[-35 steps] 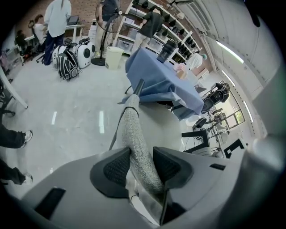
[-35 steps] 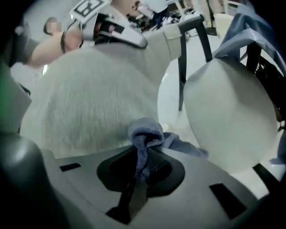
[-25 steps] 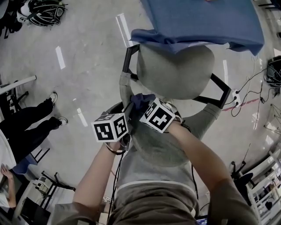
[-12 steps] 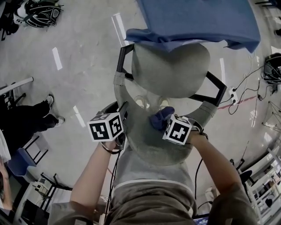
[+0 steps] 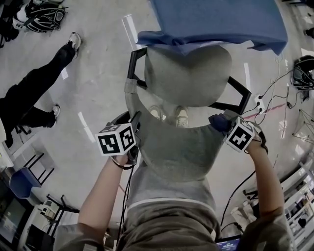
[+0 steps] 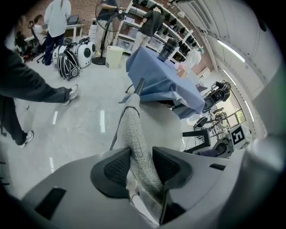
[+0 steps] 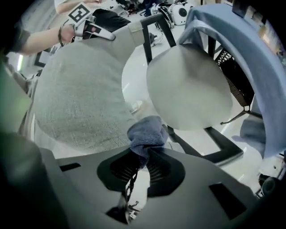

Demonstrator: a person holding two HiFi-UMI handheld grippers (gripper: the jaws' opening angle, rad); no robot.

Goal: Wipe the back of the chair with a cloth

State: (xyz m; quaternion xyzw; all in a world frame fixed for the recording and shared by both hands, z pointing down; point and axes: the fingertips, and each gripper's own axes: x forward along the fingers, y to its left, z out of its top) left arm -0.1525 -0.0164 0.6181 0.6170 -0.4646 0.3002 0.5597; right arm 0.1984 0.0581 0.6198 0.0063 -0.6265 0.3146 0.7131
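The chair has a grey fabric back and a grey seat, seen from above. My left gripper is shut on the back's left edge; both pads press on the fabric. My right gripper is shut on a bunched blue cloth at the upper right corner of the back. In the right gripper view the cloth sticks out from between the jaws, next to the chair back, with the seat beyond it.
A table draped in blue stands just past the seat. A bystander's legs are on the floor to the left. Cables and a power strip lie to the right. A backpack sits at the far left.
My right gripper has swept the cloth from the left part of the chair back across to its right corner. The left gripper has kept its hold. The bystander has walked further away.
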